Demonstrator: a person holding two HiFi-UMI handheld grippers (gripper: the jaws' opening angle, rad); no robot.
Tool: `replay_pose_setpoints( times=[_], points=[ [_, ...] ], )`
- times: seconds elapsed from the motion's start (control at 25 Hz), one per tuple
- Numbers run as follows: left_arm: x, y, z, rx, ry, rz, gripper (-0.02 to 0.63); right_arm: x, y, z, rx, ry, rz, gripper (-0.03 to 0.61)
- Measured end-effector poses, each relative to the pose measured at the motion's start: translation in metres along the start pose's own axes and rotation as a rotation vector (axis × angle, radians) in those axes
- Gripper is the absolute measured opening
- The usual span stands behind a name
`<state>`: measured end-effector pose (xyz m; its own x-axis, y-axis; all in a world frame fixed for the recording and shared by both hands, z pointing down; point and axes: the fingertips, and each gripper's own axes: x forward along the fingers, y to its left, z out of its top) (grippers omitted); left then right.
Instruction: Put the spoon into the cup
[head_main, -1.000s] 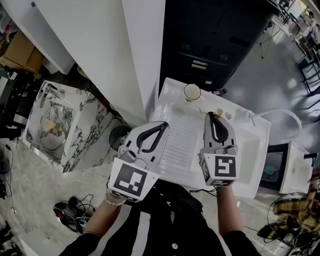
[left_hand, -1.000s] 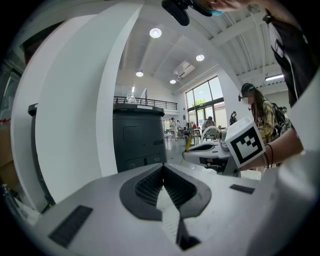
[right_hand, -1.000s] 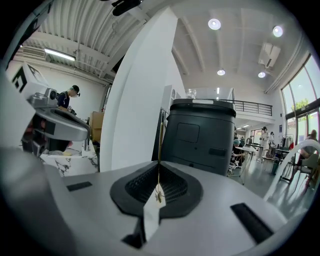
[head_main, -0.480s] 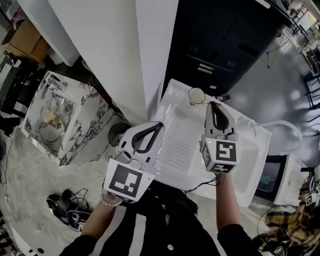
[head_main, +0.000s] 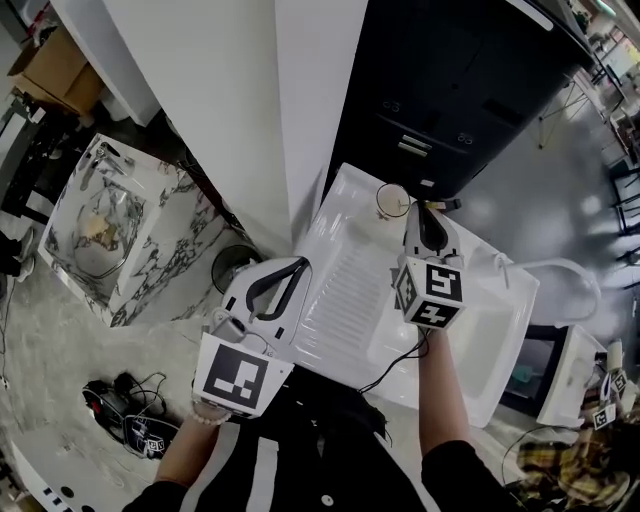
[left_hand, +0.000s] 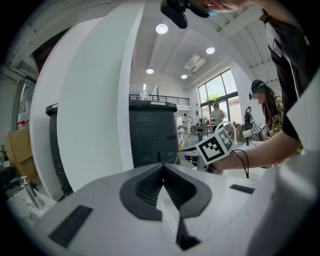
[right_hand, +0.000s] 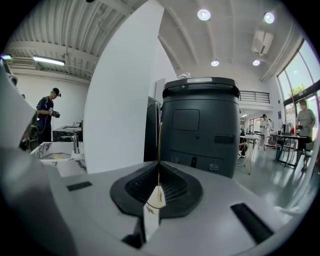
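The right gripper (head_main: 424, 210), just beside the cup (head_main: 392, 200), has its jaws closed on the spoon (right_hand: 159, 142). The left gripper (head_main: 301, 265) has closed, empty jaws. Risk: the thin handle pivots, and the spoon strikes the cup rim.

My left gripper (head_main: 300, 263) and right gripper (head_main: 423, 206) are rounded white shells with black ribbed pads. Each has a cube with black-and-white square markers. A thin black cable (head_main: 400, 360) hangs from the right one. I wear a black top with white stripes (head_main: 268, 470) and a pale beaded bracelet (head_main: 207, 416).
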<state>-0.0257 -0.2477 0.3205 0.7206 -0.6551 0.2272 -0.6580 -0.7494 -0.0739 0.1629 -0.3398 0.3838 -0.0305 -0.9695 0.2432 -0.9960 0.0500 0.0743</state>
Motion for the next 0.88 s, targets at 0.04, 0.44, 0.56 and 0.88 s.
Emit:
replay_pose_setpoints(
  times=[0.04,0.44,0.56,0.88],
  points=[
    [-0.001,0.0,-0.002,-0.004,0.006,0.006,0.0,0.003,-0.002,-0.003,0.004,0.006,-0.002,0.008],
    [-0.012,0.007,-0.009,-0.002,0.015,0.062,0.0,0.027,-0.006,-0.037,-0.064,0.085,0.017,0.008],
    [-0.017,0.01,-0.013,-0.012,0.029,0.081,0.0,0.034,-0.003,-0.047,-0.085,0.114,0.029,0.008],
    [-0.019,0.012,-0.02,-0.014,0.056,0.099,0.0,0.052,-0.002,-0.076,-0.134,0.203,0.033,0.008]
  ],
)
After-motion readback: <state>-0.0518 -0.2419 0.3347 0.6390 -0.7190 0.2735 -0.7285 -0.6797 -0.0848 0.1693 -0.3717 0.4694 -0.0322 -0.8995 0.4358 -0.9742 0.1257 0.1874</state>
